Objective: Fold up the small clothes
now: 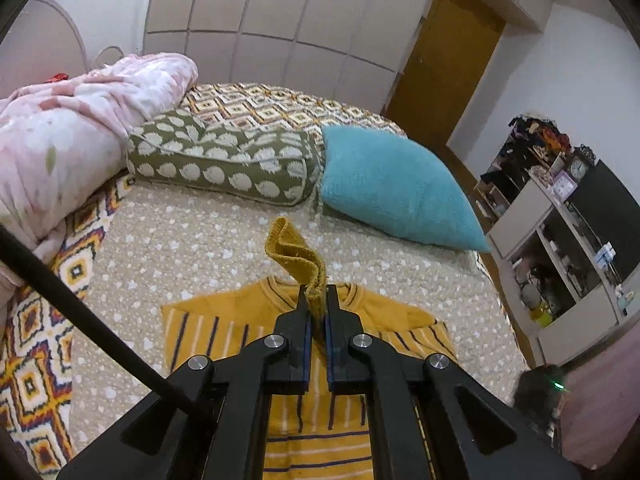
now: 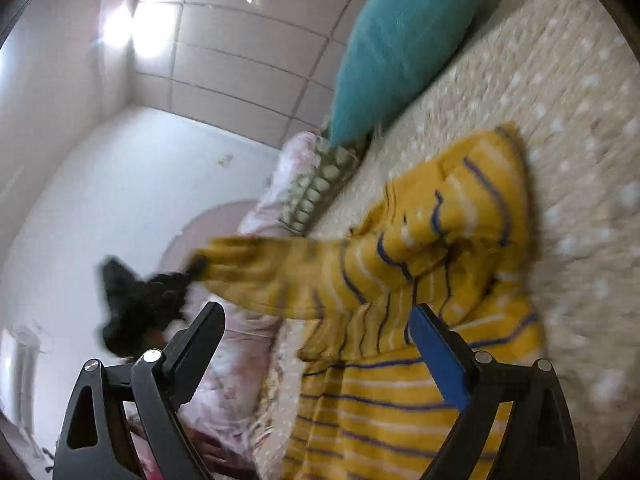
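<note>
Left tool [image 1: 317, 300] pinches the sweater [image 1: 208, 320] cuff, sleeve stretched leftward off the bed [image 1: 180, 236]; right tool [image 2: 316, 344] gapes empty, nearer the body.

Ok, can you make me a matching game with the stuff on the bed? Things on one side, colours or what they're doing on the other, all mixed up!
Things:
1. fluffy cushion
2. striped sweater
3. left gripper
4. right gripper

Colours or states:
A. fingers wide apart, nothing between them
B. teal blue, lying on the bed
C. fingers pinched on a yellow cuff
D. mustard yellow with purple and white stripes

Pairs: 1-B, 2-D, 3-C, 4-A
</note>
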### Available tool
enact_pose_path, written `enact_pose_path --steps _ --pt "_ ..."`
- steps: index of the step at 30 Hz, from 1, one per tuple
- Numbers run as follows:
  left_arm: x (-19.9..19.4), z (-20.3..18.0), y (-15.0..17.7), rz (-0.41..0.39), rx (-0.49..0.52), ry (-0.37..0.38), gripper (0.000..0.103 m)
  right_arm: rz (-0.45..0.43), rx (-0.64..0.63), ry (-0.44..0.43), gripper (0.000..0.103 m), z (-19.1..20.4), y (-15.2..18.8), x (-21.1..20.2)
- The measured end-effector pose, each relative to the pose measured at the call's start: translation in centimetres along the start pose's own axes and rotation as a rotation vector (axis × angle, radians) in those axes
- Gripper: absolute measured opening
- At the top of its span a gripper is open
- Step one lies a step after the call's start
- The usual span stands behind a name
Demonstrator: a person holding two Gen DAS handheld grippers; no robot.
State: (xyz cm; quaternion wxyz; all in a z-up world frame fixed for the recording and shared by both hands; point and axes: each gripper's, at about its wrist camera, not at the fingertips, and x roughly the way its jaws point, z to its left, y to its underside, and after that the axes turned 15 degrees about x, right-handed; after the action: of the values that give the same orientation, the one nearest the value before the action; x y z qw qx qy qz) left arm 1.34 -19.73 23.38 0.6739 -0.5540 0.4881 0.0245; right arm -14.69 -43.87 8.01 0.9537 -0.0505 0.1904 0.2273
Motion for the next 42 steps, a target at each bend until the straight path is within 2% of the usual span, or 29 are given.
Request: enact_pose_path --steps 3,5,7,8,12,14,16,19,22,24,27,29,31,33,35,36,38,39,41,42 --pt "0.1 0.5 0.6 0.019 0.009 -0.030 0.005 -0.075 0.072 0.013 0.097 -1.9 -1.8 3.7" --pt "0.7 1.3 1.4 0.039 0.006 -0.035 0.005 -0.119 0.162 0.057 0.095 -3.5 -3.5 4.0" --pt "2.0 2.5 2.9 0.070 -0.012 -0.043 0.005 -0.174 0.194 -0.026 0.095 -3.7 -3.6 1.4" --pt "2.8 3.1 3.6 0.088 -0.024 -0.049 0.005 -0.205 0.179 -0.038 0.095 -3.5 -3.3 -0.2" --pt "7.0 4.8 8.3 0.196 -0.069 -0.025 0.005 -0.375 0.101 0.001 0.097 -2.5 -2.4 -7.5" --pt "8.4 5.3 10.0 0.242 -0.090 -0.013 0.005 -0.374 0.111 0.024 0.097 -2.7 -2.6 -9.9" --pt "8.9 5.6 11.2 0.262 -0.110 -0.009 0.005 -0.316 0.116 0.067 0.097 -2.8 -2.7 -10.1" --pt "7.5 6.2 10.9 0.227 -0.130 -0.002 0.005 -0.195 0.078 0.032 0.097 -2.3 -2.0 -8.4" --pt "5.7 6.2 9.3 0.176 -0.123 -0.005 0.005 -0.063 0.053 -0.013 0.097 -1.6 -0.8 -4.3" --pt "4.9 6.1 8.3 0.153 -0.116 -0.010 0.005 -0.038 0.040 0.007 0.097 -1.6 -0.8 -1.5" --pt "4.7 5.8 7.6 0.151 -0.099 -0.035 0.005 -0.065 0.077 0.056 0.096 -3.2 -2.8 2.2" --pt "5.4 5.9 8.0 0.172 -0.092 -0.038 0.005 -0.116 0.112 0.096 0.090 -4.0 -4.2 2.6" --pt "6.8 6.3 9.1 0.211 -0.096 -0.037 0.005 -0.156 0.124 0.020 0.089 -4.0 -4.7 0.7" --pt "8.3 6.8 10.5 0.249 -0.120 -0.013 0.006 -0.242 0.077 -0.051 0.089 -3.3 -4.5 -3.3" --pt "9.6 6.8 11.8 0.282 -0.130 0.011 0.006 -0.283 0.080 -0.101 0.089 -3.2 -4.0 -6.3" --pt "10.1 6.5 12.4 0.297 -0.113 0.002 0.006 -0.275 0.095 -0.099 0.089 -3.5 -3.9 -7.3" --pt "10.6 6.1 13.3 0.317 -0.073 -0.011 0.006 -0.292 0.071 0.007 0.089 -3.6 -3.3 -8.6" --pt "10.4 6.1 13.5 0.313 -0.067 -0.013 0.011 -0.294 0.044 0.053 0.089 -3.5 -3.1 -9.4" --pt "9.8 6.6 13.5 0.289 -0.074 0.007 0.025 -0.277 0.032 0.083 0.090 -3.5 -3.0 -10.7" --pt "9.0 7.1 13.2 0.264 -0.095 0.014 0.042 -0.266 0.026 0.090 0.090 -3.4 -3.2 -11.2"
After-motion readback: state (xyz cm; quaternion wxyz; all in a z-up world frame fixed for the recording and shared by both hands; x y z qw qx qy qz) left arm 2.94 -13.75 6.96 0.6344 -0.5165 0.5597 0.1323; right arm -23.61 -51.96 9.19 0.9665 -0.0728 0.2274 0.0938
